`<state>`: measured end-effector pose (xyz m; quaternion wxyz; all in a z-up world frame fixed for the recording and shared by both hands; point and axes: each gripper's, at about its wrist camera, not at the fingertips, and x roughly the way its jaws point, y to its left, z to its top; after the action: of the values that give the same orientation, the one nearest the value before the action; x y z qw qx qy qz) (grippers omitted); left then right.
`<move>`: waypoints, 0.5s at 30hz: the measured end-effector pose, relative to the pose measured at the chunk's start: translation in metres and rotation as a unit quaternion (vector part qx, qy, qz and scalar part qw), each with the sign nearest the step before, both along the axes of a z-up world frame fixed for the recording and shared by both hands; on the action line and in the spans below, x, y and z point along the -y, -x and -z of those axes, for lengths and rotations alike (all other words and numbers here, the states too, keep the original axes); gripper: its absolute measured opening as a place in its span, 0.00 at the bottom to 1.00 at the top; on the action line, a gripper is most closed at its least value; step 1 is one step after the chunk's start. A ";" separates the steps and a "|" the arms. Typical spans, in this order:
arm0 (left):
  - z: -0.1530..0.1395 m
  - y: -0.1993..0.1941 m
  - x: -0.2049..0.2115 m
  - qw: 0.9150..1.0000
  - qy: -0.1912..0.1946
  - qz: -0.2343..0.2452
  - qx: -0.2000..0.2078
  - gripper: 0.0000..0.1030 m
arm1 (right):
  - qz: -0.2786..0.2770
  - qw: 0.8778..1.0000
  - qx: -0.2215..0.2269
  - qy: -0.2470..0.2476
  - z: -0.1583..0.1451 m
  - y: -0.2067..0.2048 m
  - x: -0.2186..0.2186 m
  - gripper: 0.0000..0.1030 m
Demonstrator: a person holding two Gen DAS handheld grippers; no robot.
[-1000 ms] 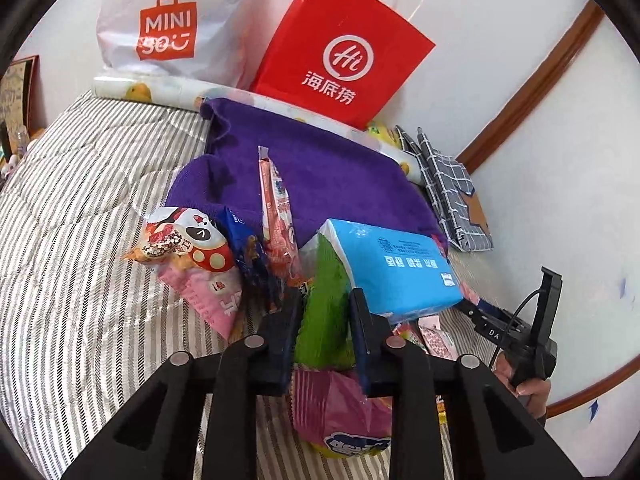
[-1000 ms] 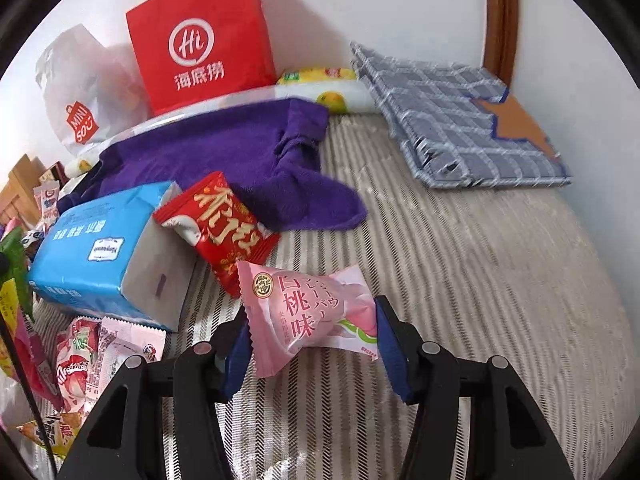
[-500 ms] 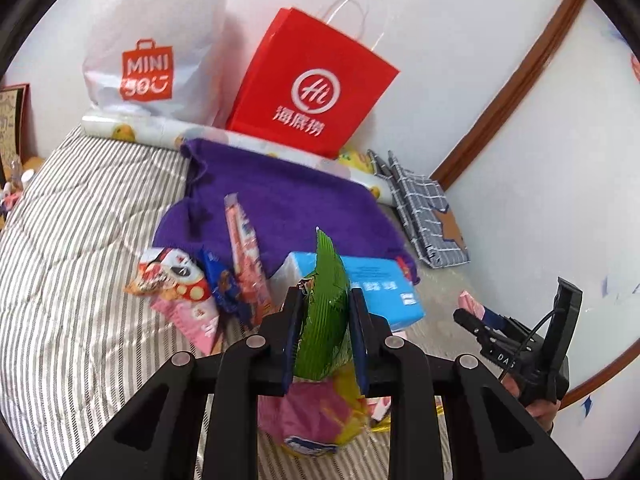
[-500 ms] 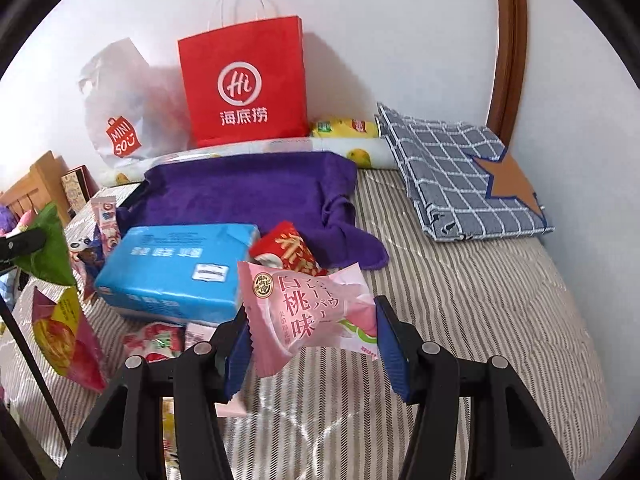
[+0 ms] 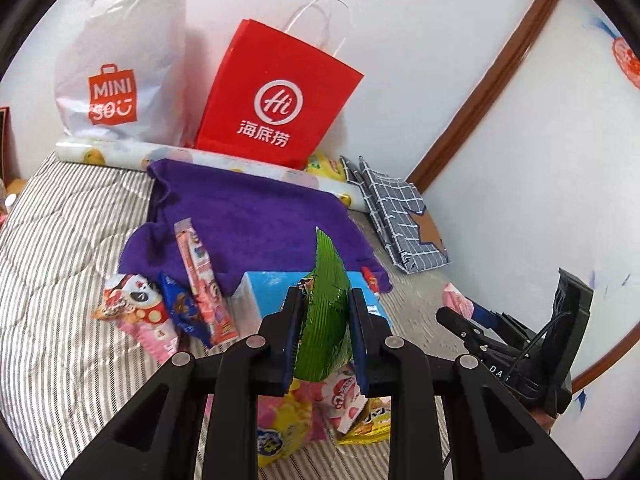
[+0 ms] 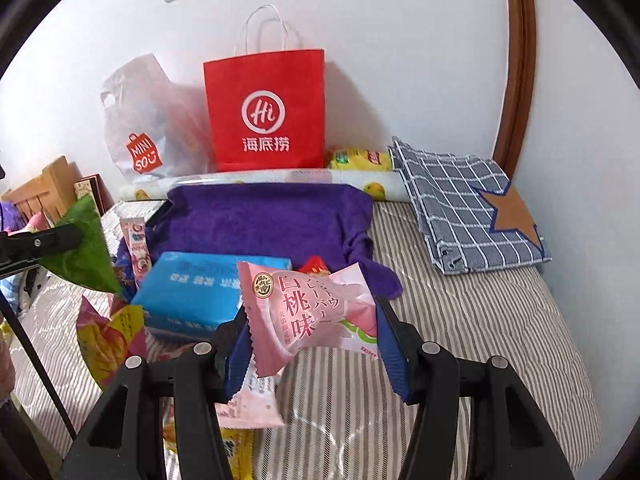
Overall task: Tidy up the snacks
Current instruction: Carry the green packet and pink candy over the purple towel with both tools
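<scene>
Snacks [image 6: 312,316] between both grippers' fingers [image 6: 394,356]

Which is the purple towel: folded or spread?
Spread: the purple towel lies flat across the bed, one corner rumpled.

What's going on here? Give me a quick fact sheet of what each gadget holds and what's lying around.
surface: striped bed cover
left gripper: shut on green packet, held on edge
right gripper: shut on pink peach snack
loose snacks: pile beside blue tissue pack
cloth: purple towel, spread behind the pack
at wall: red paper bag, white plastic bag
right corner: folded checked cloth
</scene>
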<state>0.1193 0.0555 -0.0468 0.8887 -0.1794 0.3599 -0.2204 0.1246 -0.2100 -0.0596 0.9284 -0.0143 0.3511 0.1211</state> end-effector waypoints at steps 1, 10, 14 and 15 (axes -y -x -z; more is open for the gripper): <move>-0.001 -0.001 0.002 1.000 -0.001 0.001 0.002 0.22 | -0.001 1.000 0.002 -0.003 -0.001 -0.001 -0.001 0.52; -0.005 -0.027 0.009 1.000 0.000 -0.003 0.002 0.22 | -0.007 1.000 0.018 -0.018 -0.014 -0.031 -0.009 0.52; -0.006 -0.043 0.007 1.000 0.002 -0.006 0.003 0.22 | -0.013 0.999 0.014 -0.030 -0.019 -0.052 -0.014 0.52; -0.007 -0.047 0.007 1.000 0.001 -0.007 0.002 0.22 | -0.013 0.999 0.014 -0.031 -0.020 -0.057 -0.015 0.52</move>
<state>0.1665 0.0488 -0.0401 0.8910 -0.1818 0.3563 -0.2147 0.1814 -0.1951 -0.0393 0.9316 0.0083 0.3336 0.1442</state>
